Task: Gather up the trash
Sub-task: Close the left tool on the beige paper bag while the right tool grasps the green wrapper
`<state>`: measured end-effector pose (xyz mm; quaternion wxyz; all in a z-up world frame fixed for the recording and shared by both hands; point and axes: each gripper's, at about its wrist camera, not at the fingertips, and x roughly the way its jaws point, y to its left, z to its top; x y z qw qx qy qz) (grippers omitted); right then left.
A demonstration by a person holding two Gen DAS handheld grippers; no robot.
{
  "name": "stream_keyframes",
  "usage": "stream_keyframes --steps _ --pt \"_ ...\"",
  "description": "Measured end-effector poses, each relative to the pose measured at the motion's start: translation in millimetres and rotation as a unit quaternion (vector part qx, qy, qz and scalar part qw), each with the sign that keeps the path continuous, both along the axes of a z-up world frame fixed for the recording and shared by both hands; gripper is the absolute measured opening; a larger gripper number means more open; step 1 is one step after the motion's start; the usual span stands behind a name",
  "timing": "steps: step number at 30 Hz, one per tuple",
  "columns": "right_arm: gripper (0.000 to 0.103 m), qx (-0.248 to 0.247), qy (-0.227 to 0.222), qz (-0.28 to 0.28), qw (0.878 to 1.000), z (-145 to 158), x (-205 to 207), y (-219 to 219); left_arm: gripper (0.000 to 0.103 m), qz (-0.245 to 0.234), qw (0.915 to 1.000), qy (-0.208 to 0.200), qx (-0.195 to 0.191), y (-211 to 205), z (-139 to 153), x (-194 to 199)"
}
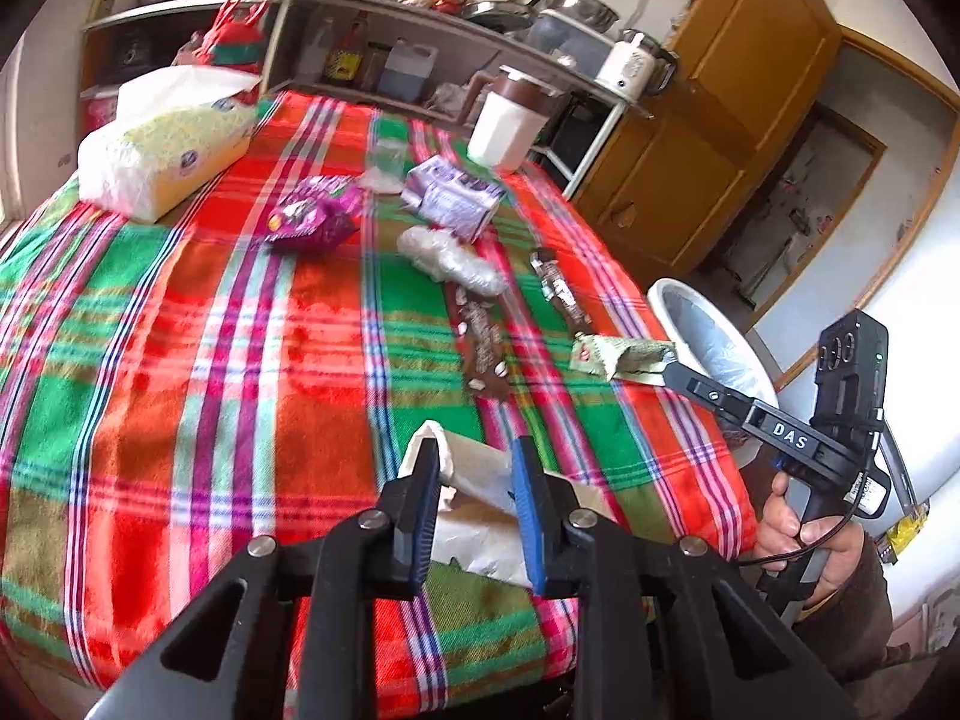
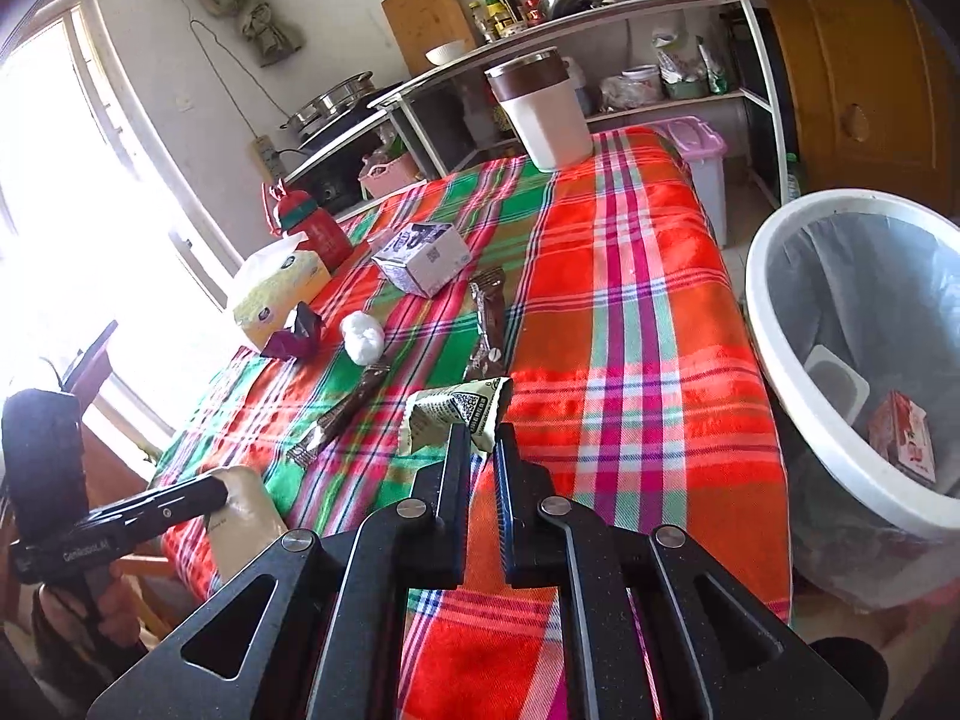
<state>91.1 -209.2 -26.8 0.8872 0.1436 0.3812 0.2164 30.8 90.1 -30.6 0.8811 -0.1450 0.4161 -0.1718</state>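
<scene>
My left gripper is shut on a crumpled white and brown paper wrapper near the table's front edge; it also shows in the right wrist view. My right gripper is shut on a green wrapper, seen from the left wrist view too, close to the table's right edge. On the plaid cloth lie a purple snack bag, a small milk carton, a white plastic wad and brown wrappers. A white trash bin stands right of the table.
A tissue pack lies at the back left and a white lidded cup at the back. A red bottle stands near the tissues. Shelves with pots and bottles line the wall. The bin holds a red carton.
</scene>
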Motion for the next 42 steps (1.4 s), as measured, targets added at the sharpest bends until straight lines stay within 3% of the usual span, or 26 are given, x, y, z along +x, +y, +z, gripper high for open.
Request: stream_keyframes --steps 1,2,3,7,10,19,21,23,27,29,42 --pt "0.008 0.001 0.000 0.002 1.000 -1 -1 1 0.038 0.002 1.0000 0.003 0.002 1 -1 -1" --pt "0.008 0.000 -0.001 0.005 1.000 -1 -2 3 0.055 0.002 1.0000 0.002 0.005 1 -2 -3" --pt "0.008 -0.001 -0.001 0.007 1.000 -1 -3 4 0.062 0.004 0.9999 0.005 0.013 1 -4 -4" --pt "0.008 0.002 0.004 0.017 1.000 -5 -7 6 0.075 0.011 0.9990 0.023 0.038 -1 -13 -2" --pt "0.008 0.000 0.009 0.016 1.000 -9 -10 3 0.077 0.015 0.9992 0.033 0.018 0 -16 0" --pt "0.008 0.008 0.008 0.006 1.000 -9 -17 -12 0.078 -0.023 0.9989 0.024 0.032 -37 -14 1" --pt "0.008 0.009 0.007 0.004 1.000 -8 -18 -14 0.074 -0.024 0.9989 0.028 0.029 -40 -13 3" --pt "0.008 0.011 0.007 0.002 1.000 -8 -18 -16 0.057 -0.027 0.9989 0.027 0.028 -45 -13 5" --pt "0.008 0.014 0.006 -0.002 1.000 -7 -19 -19 0.040 -0.018 0.9994 0.018 0.024 -48 -9 11" --pt "0.008 0.015 0.002 -0.004 1.000 -5 -20 -20 0.017 -0.019 0.9997 0.010 0.015 -47 -4 11" --pt "0.008 0.039 -0.026 -0.015 0.999 14 -20 -32 0.013 -0.017 0.9996 -0.021 0.010 -54 20 10"
